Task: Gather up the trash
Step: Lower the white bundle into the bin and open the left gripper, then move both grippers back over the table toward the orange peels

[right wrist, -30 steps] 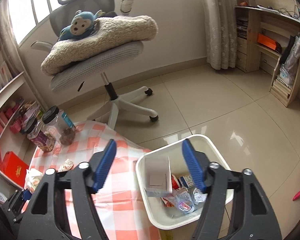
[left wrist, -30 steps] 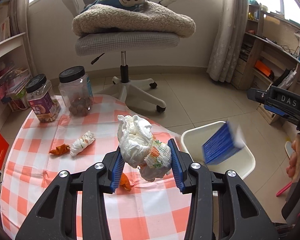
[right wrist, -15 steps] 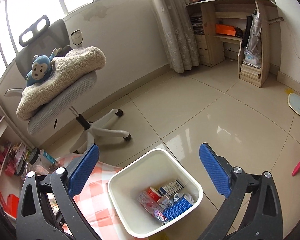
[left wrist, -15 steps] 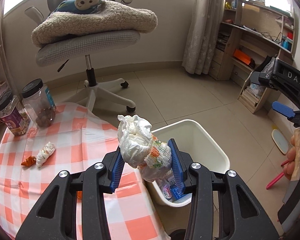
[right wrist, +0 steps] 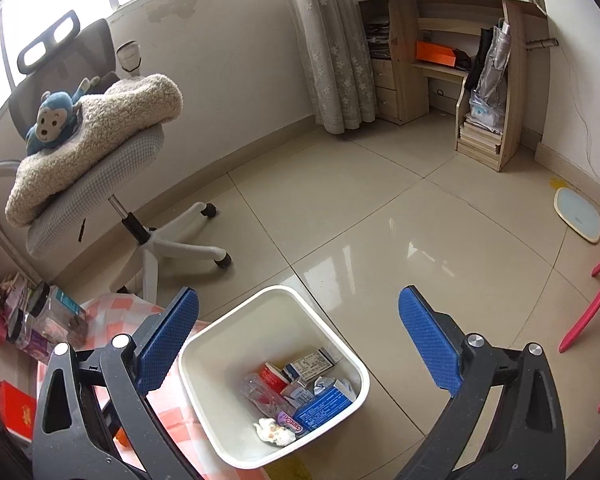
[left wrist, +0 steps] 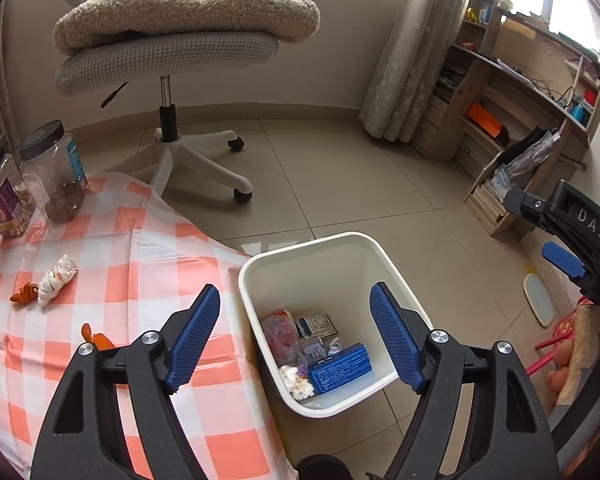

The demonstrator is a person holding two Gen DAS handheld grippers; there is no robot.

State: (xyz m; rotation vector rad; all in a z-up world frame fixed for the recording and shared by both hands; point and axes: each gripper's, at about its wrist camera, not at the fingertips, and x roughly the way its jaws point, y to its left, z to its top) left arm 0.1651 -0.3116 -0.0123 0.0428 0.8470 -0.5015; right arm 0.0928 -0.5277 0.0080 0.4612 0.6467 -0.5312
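Observation:
A white trash bin (left wrist: 364, 248) stands on the floor beside the checkered table (left wrist: 148, 256). Inside lie a blue box (left wrist: 340, 368), a crumpled white tissue wad (left wrist: 298, 380) and other wrappers. My left gripper (left wrist: 296, 336) is open and empty above the bin. My right gripper (right wrist: 298, 340) is open and empty, also above the bin (right wrist: 240, 344); it shows at the right in the left wrist view (left wrist: 564, 258). On the table lie a rolled tissue (left wrist: 57, 280) and two orange scraps (left wrist: 24, 292), (left wrist: 96, 336).
Two black-lidded jars (left wrist: 56, 172) stand at the table's far left corner. An office chair (left wrist: 172, 52) with a blanket and plush monkey stands behind. A wooden desk with shelves (left wrist: 520, 120) lines the right wall. A pink chair (right wrist: 596, 280) stands at right.
My left gripper has opened and the white tissue wad it held now lies in the bin. It swung from over the table to over the bin. The right gripper drew back.

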